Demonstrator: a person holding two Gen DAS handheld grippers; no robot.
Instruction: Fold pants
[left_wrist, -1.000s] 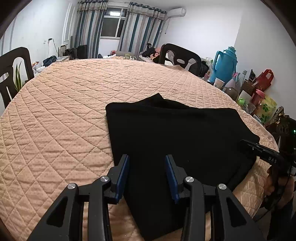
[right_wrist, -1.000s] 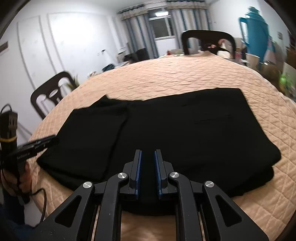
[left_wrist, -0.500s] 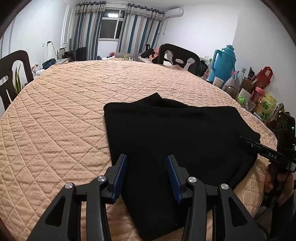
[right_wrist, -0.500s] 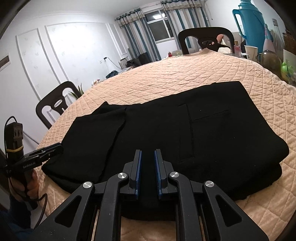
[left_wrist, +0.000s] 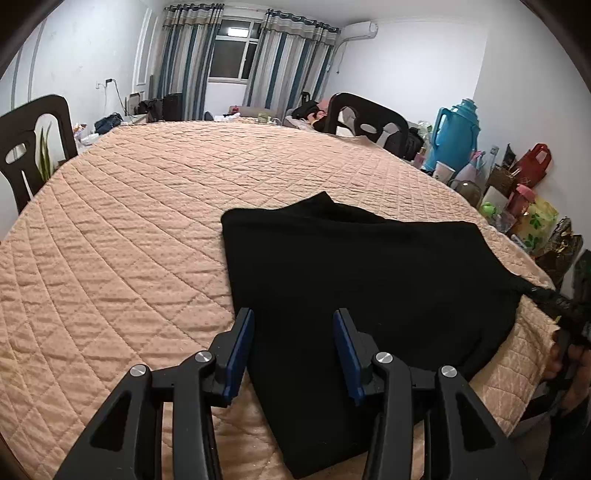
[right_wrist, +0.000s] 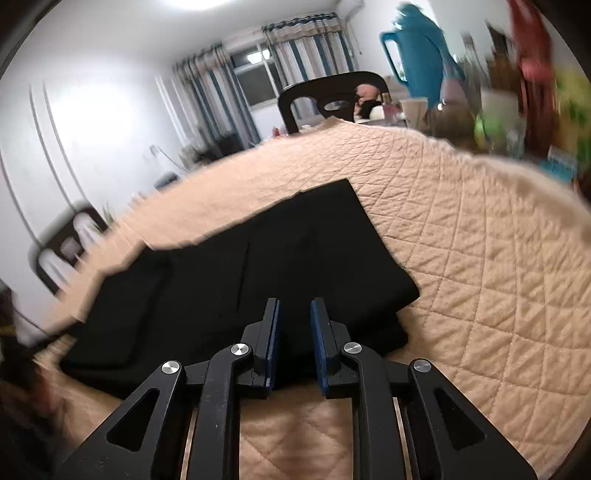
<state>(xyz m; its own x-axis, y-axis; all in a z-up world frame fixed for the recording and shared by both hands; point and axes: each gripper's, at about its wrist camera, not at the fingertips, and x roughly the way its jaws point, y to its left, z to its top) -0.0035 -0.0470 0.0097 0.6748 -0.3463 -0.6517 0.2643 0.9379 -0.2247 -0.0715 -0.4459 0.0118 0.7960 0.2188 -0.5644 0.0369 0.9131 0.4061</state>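
Black pants (left_wrist: 369, 288) lie folded into a broad flat block on the peach quilted table (left_wrist: 129, 240). My left gripper (left_wrist: 293, 317) hovers open over their near left corner, with nothing between its blue pads. In the right wrist view the pants (right_wrist: 258, 266) stretch away to the left. My right gripper (right_wrist: 295, 304) is at their near right edge, its jaws opening with a narrow gap and no cloth pinched. That gripper (left_wrist: 535, 293) also shows blurred at the pants' right corner, held by a hand (left_wrist: 565, 365).
Dark chairs stand at the far side (left_wrist: 365, 118) and at the left (left_wrist: 29, 140). A blue thermos (left_wrist: 456, 136), cups and bags crowd a ledge beyond the table's right edge. The bare quilt (right_wrist: 480, 258) spreads right of the pants.
The right gripper has swung and rolled, so the pants now sit left in its view, and its jaws have parted a little. The left gripper has stayed put.
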